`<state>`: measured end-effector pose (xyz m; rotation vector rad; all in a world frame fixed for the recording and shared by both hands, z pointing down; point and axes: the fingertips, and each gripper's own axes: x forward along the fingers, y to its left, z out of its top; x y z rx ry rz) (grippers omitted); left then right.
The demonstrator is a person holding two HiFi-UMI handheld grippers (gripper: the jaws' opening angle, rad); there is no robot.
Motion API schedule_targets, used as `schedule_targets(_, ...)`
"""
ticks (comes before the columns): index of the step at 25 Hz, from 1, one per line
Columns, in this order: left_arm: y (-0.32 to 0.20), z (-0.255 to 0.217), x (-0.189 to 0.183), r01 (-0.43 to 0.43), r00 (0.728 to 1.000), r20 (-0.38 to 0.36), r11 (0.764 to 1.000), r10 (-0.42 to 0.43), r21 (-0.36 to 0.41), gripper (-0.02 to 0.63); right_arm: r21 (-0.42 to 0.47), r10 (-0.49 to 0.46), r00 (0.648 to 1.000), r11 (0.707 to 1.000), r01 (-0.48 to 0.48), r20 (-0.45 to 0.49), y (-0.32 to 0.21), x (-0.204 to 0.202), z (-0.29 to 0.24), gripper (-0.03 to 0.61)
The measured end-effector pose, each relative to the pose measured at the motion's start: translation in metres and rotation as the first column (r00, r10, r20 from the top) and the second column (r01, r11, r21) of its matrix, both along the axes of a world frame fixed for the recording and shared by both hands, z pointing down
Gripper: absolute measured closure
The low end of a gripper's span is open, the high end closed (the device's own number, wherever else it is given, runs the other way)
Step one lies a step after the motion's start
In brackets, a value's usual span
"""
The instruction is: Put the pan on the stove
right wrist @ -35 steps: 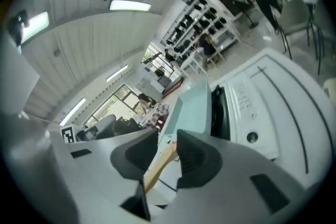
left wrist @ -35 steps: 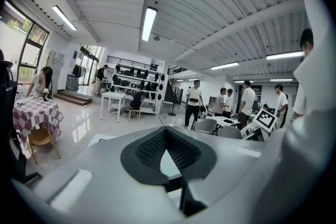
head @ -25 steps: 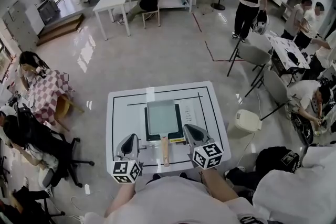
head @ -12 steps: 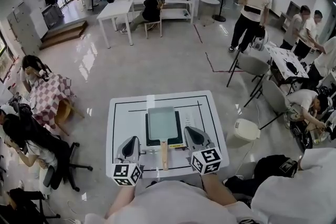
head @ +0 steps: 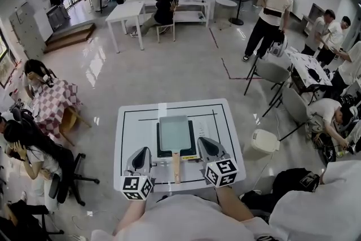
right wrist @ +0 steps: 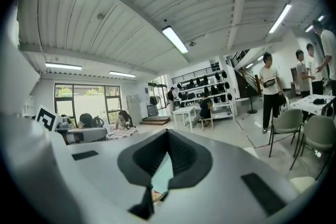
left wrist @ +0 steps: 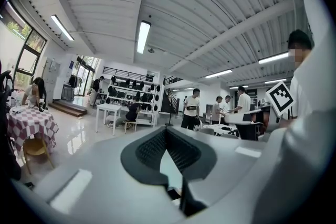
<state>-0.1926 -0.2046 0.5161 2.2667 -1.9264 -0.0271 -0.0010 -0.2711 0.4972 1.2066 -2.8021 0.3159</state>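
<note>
Pan (head: 174, 132) already seated on stove (head: 160, 150) at middle of surface (head: 224, 121), task judged done, only withdrawal left; counted: one pan, one stove, two claws, left claw (head: 142, 149) and right claw (head: 202, 140), both clenched empty, flanking wooden handle (head: 176, 166) just before stove.

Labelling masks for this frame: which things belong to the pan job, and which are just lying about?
Job: pan, stove, table, left tool, right tool.
Lying about: white bin, folding chairs, checkered table.
</note>
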Motion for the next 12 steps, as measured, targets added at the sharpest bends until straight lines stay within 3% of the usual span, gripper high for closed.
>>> schedule_targets(12,0.002,-0.002,0.007,-0.020,1.000,-0.011,1.000,0.020,0.011,0.603,-0.006,0.008,1.000,1.000,-0.008,-0.006,0.001,0.004,0.002,0.571)
